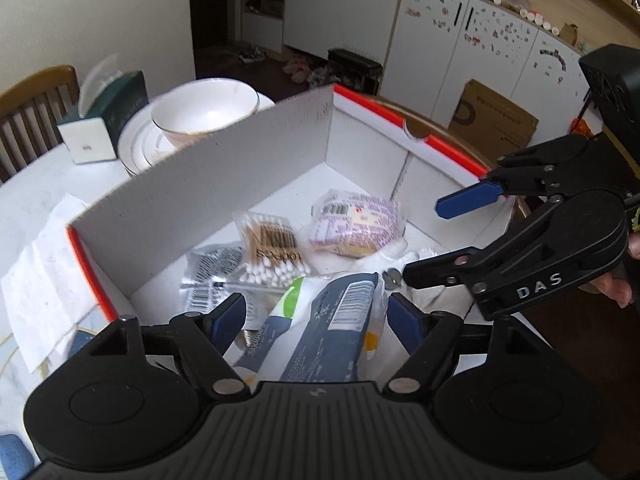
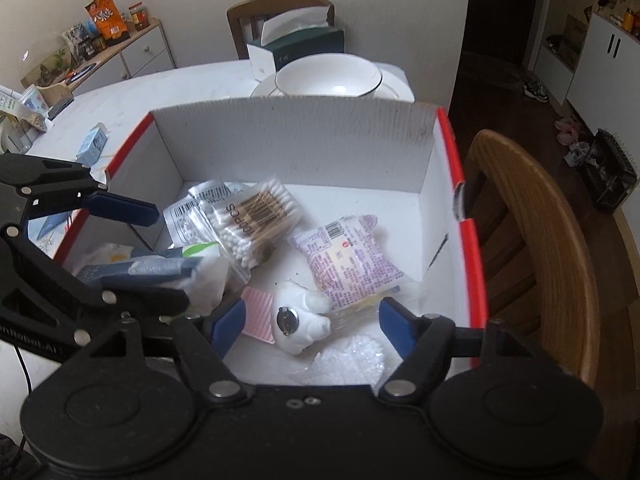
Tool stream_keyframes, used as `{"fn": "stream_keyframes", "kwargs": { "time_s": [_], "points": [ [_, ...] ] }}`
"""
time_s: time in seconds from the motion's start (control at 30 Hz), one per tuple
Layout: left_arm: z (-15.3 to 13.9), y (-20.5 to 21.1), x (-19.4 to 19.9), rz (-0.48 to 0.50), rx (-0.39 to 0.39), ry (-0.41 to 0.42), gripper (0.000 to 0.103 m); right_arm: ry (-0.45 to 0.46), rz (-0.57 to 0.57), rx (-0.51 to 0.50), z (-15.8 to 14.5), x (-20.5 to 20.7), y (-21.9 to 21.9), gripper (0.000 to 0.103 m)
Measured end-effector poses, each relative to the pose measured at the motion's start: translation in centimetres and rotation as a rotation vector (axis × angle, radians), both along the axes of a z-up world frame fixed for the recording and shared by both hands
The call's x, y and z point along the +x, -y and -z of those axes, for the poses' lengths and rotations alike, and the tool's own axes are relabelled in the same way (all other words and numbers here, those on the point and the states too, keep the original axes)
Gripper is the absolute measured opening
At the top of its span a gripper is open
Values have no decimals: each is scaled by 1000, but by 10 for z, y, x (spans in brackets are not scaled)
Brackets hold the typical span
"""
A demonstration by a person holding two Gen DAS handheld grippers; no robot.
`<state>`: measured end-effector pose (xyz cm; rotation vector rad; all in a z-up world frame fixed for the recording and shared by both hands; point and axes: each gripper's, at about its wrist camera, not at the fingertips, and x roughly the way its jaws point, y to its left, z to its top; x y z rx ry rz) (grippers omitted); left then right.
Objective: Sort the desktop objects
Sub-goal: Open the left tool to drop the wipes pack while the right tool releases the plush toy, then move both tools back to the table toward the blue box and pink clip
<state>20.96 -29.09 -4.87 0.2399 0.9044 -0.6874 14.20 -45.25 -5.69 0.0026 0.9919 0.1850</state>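
We take the box (image 2: 296, 136) as our landmark: a white corrugated carton with red outer faces, standing on the pale desk (image 2: 132, 92), and nearly all the sorted goods lie on its floor. Against its left wall rests a dark blue soft pack (image 1: 340, 332) with a barcode; beside it, toward the middle, a clear crinkly bag of cotton swabs (image 2: 256, 220) leans on a flat foil sachet (image 2: 188, 212). Right of centre lies a glossy purple-printed snack packet (image 2: 344, 260), and nearest our edge a lumpy white figurine (image 2: 300, 320) with a metal disc, touching a pink ribbed card (image 2: 256, 312). Both tools stand wide and empty above the box: the left tool (image 1: 316, 320) over the blue pack, the right tool (image 2: 308, 328) over the figurine. We judge a drop just completed; next we would lift clear and seek the small blue carton (image 2: 92, 144) left of the box
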Motion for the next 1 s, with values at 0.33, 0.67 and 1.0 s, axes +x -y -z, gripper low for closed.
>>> {"fn": "stream_keyframes", "kwargs": {
  "time_s": [0.33, 0.67, 1.0],
  "points": [
    [-24, -10, -11, -14, -47, 73, 90, 65, 18, -15, -26, -13, 10, 76],
    [-46, -30, -37, -28, -110, 109, 103, 130, -12, 21, -51, -30, -1, 77],
    [-62, -67, -56, -97, -153, 136, 103, 168, -43, 53, -67, -44, -35, 78]
  ]
}}
